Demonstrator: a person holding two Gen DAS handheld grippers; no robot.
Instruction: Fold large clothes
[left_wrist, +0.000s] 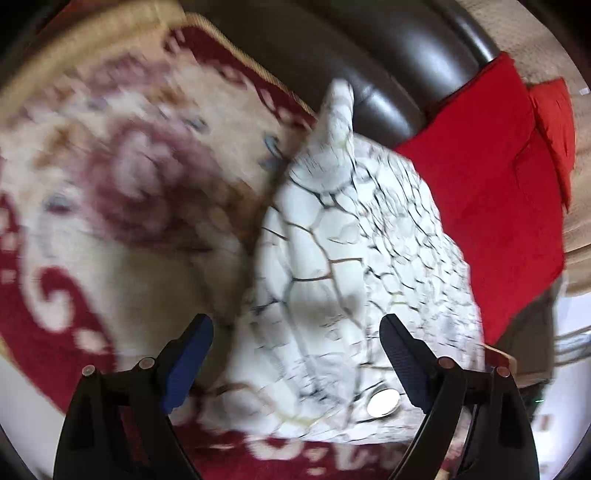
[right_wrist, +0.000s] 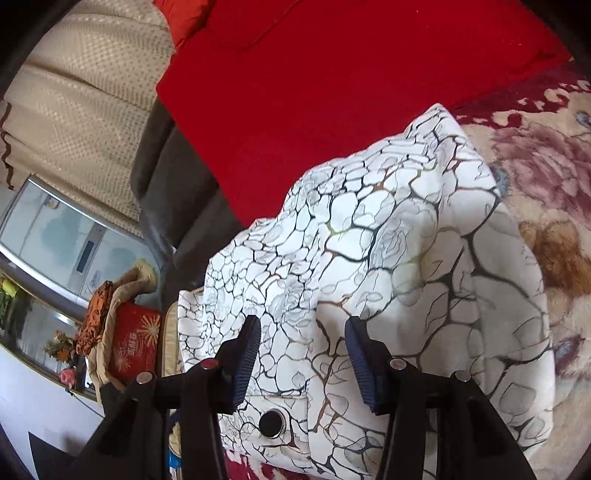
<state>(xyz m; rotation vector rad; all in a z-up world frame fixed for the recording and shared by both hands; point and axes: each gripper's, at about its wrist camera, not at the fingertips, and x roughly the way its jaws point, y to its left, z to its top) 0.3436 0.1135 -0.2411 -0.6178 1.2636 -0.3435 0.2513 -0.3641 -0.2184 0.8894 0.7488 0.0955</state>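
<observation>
While we are looking down over the flowery rug (left_wrist: 110, 192), we are seeing a big white garment (left_wrist: 354, 258) with thin dark crackly lines lying on top of it. The garment is lying in a soft heap, and one narrow part of it is sticking up toward the dark brown sofa (left_wrist: 369, 48) at the far side of the rug. A red cloth (left_wrist: 491, 192) is lying just beside the garment, along the edge of the rug near the sofa.

Our left gripper (left_wrist: 295, 350) is hanging over the near end of the garment with its blue pads standing wide apart. We are not seeing them press on anything. A shiny round snap (left_wrist: 383, 402) is sitting on the garment close to one pad.

Our right gripper (right_wrist: 303, 354) is hanging over the garment (right_wrist: 388, 240) too. Its pads are about half apart, with cloth lying between them and under them, but we are not seeing them pinch it. A dark round snap (right_wrist: 272, 424) is sitting on the garment near this gripper. The red cloth (right_wrist: 332, 92) is lying past the garment here, and the rug (right_wrist: 554, 184) is showing beside it.
</observation>
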